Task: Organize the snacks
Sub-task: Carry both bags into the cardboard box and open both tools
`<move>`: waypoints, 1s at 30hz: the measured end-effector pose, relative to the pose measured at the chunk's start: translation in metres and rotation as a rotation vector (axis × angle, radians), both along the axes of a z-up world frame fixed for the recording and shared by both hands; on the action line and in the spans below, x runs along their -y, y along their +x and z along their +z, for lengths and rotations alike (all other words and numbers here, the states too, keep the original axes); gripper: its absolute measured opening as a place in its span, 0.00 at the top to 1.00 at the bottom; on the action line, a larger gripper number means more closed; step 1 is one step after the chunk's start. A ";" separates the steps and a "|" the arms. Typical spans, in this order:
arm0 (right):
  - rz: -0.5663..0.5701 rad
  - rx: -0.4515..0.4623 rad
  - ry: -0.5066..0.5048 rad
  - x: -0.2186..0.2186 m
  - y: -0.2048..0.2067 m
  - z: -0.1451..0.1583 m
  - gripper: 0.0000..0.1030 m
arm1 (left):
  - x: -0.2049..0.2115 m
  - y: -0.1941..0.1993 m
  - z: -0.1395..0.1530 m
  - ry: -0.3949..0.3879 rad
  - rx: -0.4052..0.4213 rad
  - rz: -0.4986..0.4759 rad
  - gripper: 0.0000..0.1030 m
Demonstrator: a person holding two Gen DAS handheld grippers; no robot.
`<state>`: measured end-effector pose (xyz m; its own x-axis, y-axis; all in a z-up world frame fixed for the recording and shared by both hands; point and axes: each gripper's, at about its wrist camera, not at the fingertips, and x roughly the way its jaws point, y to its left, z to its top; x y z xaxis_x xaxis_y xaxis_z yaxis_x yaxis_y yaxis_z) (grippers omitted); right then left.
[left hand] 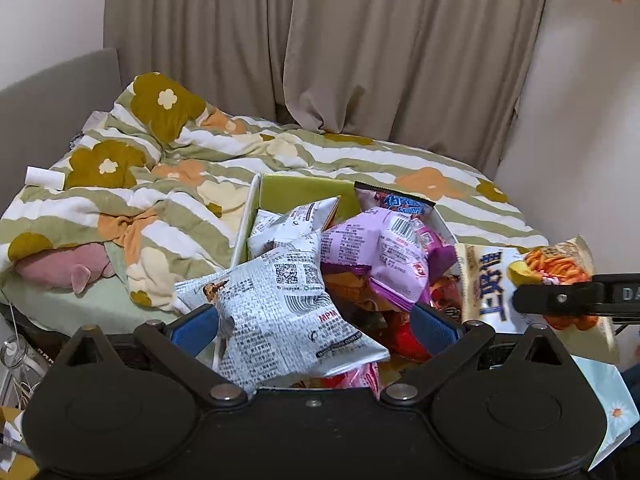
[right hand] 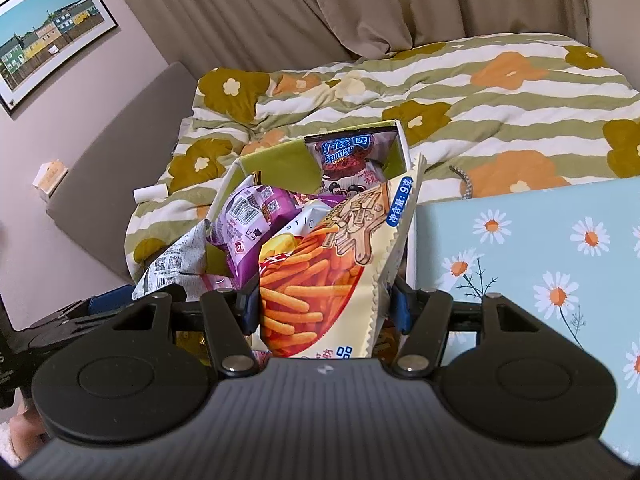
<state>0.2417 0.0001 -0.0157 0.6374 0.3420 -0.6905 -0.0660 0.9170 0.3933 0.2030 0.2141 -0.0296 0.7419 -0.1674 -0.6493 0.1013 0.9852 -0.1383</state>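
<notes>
A green-lined box (left hand: 296, 192) on the bed holds several snack bags. My left gripper (left hand: 316, 324) has its blue pads (left hand: 196, 326) spread wide around a grey newsprint-pattern bag (left hand: 280, 304) above the box; the pads do not press it. A purple bag (left hand: 380, 248) lies behind it. My right gripper (right hand: 324, 308) is shut on a cream bag of orange sticks (right hand: 328, 272), also seen at right in the left wrist view (left hand: 532, 280), held over the box (right hand: 280, 164). A dark sponge-cake bag (right hand: 348, 156) stands at the box's far end.
A floral striped quilt (left hand: 360, 160) covers the bed. A light blue daisy-print box lid (right hand: 540, 260) lies right of the snack box. A pink plush (left hand: 64, 268) and a white roll (left hand: 44, 178) lie at left. Curtains hang behind.
</notes>
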 end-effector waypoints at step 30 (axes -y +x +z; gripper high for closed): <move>-0.099 0.072 -0.065 0.001 -0.025 0.006 0.00 | -0.003 -0.038 0.020 0.006 0.054 -0.042 0.00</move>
<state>0.2165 -0.0009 -0.0096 0.7144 0.2309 -0.6606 0.0001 0.9440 0.3300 0.1649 0.2170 -0.0094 0.7682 -0.1954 -0.6097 0.1496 0.9807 -0.1257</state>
